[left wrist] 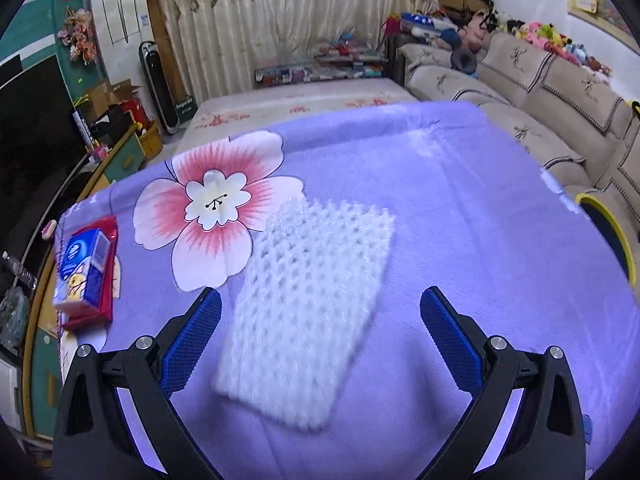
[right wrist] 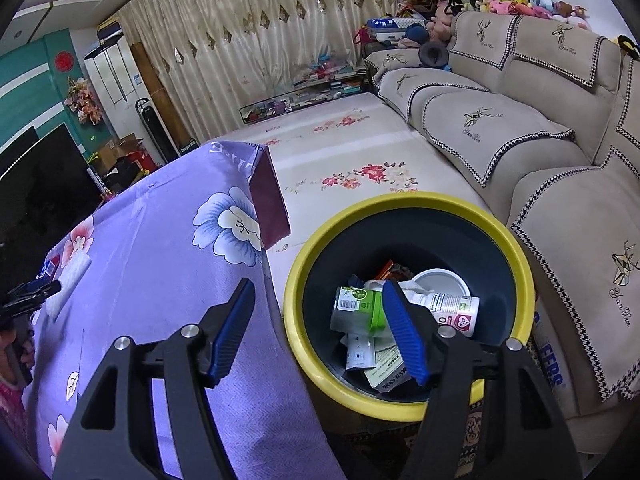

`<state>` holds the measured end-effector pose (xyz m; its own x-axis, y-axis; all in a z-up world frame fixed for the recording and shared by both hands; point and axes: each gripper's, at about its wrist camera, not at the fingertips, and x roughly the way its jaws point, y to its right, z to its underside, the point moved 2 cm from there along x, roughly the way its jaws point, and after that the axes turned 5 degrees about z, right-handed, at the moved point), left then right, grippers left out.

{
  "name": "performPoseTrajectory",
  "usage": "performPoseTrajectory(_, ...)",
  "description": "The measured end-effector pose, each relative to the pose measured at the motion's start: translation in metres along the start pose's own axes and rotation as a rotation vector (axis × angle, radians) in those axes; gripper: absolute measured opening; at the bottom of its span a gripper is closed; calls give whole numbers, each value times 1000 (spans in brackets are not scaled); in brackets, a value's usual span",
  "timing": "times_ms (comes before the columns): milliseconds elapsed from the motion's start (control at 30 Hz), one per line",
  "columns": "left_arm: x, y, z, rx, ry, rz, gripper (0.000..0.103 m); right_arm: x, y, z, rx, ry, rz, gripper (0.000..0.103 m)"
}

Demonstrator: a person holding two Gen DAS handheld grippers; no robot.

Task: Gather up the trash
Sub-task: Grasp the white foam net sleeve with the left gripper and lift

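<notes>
A white foam net sleeve (left wrist: 308, 312) lies flat on the purple flowered tablecloth (left wrist: 460, 208). My left gripper (left wrist: 320, 300) is open and hovers just above the sleeve, its blue pads either side of it. My right gripper (right wrist: 316, 292) is open and empty above the table's right edge and the yellow-rimmed dark trash bin (right wrist: 516, 240), which holds a green-labelled bottle (right wrist: 356, 308), a white bottle (right wrist: 448, 308) and papers. The sleeve also shows far left in the right wrist view (right wrist: 68, 284), with the left gripper (right wrist: 28, 300) beside it.
A blue tissue pack on a red box (left wrist: 86, 268) lies at the table's left edge. The bin's rim (left wrist: 608, 216) shows at the table's right. A beige sofa (right wrist: 540, 140) stands right of the bin. A TV (left wrist: 32, 136) and cabinet stand to the left.
</notes>
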<state>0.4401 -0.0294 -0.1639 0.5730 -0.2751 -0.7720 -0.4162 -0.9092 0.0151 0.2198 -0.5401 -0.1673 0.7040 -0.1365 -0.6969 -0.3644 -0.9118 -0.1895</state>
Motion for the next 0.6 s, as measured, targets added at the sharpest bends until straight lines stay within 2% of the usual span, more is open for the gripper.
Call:
performPoseTrajectory(233, 27, -8, -8, -6, -55, 12, 97, 4, -3, -2, -1, -8, -12, 63)
performPoseTrajectory(300, 35, -10, -9, -8, -84, 14, 87, 5, -4, -2, -4, -12, -18, 63)
performPoseTrajectory(467, 35, -9, -13, -12, -88, 38, 73, 5, -7, 0, -2, -14, -33, 63)
performPoseTrajectory(533, 32, -5, -13, 0, -88, 46, 61, 3, -6, 0, 2, -14, -40, 63)
performPoseTrajectory(600, 30, -2, -12, 8, -91, 50, 45, 1, -5, 1, 6, -12, -45, 63)
